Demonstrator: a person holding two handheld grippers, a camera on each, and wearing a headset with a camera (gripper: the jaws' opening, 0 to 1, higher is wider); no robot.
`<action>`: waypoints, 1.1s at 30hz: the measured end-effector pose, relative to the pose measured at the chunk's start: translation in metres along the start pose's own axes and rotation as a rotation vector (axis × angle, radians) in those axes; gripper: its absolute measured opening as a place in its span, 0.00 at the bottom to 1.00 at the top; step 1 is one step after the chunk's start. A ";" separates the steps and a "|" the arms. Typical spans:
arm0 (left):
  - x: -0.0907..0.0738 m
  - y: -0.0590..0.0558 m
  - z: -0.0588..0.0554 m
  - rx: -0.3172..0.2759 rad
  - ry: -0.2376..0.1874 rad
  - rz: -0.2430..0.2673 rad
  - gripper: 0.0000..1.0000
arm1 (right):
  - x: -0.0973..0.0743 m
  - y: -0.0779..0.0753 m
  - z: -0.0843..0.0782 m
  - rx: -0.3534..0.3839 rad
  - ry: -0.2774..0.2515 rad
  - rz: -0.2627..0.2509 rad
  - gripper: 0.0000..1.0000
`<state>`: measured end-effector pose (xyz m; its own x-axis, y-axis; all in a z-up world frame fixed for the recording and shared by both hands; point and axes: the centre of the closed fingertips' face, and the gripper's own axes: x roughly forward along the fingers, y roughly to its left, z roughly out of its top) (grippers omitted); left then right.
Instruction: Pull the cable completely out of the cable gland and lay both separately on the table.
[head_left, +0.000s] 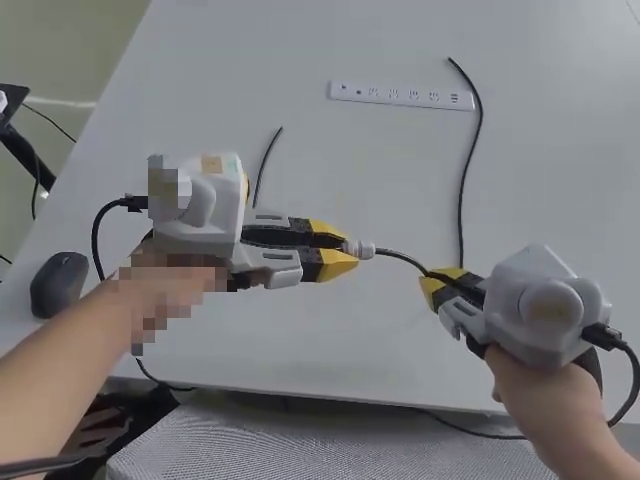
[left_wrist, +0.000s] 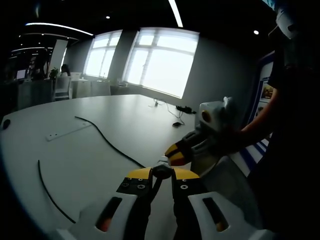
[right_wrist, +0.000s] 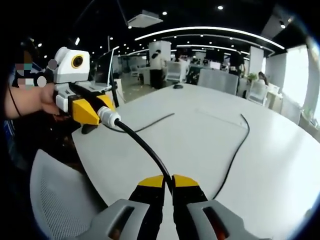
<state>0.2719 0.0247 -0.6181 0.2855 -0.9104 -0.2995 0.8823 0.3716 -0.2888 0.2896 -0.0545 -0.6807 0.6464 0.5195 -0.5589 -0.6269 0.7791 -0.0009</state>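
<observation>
My left gripper (head_left: 345, 252) is shut on the small white cable gland (head_left: 362, 249), held above the table's near edge. A black cable (head_left: 402, 261) runs out of the gland to my right gripper (head_left: 432, 280), which is shut on it a short way off. Beyond the right jaws the cable trails across the white table (head_left: 540, 150) toward the back. In the right gripper view the gland (right_wrist: 107, 116) sits at the left gripper's yellow tips (right_wrist: 87, 111), and the cable (right_wrist: 145, 147) runs down into my closed jaws (right_wrist: 168, 181). The left gripper view has the gland (left_wrist: 162, 170) pinched between its jaws (left_wrist: 161, 174).
A white power strip (head_left: 400, 96) lies at the back of the table. A short loose black cable piece (head_left: 265, 165) lies left of centre. A dark mouse (head_left: 58, 280) sits at the table's left edge. A grey mesh chair (head_left: 250, 440) stands below the near edge.
</observation>
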 end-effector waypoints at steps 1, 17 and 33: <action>0.000 0.000 0.001 -0.002 0.000 0.002 0.15 | 0.000 0.002 0.000 -0.038 0.003 0.014 0.00; -0.001 -0.001 -0.001 0.014 0.022 0.007 0.15 | -0.012 0.040 0.051 -0.388 0.021 0.098 0.13; -0.008 0.001 -0.003 0.006 0.019 0.023 0.15 | -0.001 0.067 0.063 -0.597 0.025 0.160 0.03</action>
<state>0.2690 0.0330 -0.6189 0.2983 -0.8980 -0.3235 0.8779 0.3911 -0.2762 0.2743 0.0193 -0.6280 0.5181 0.5996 -0.6100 -0.8553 0.3574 -0.3751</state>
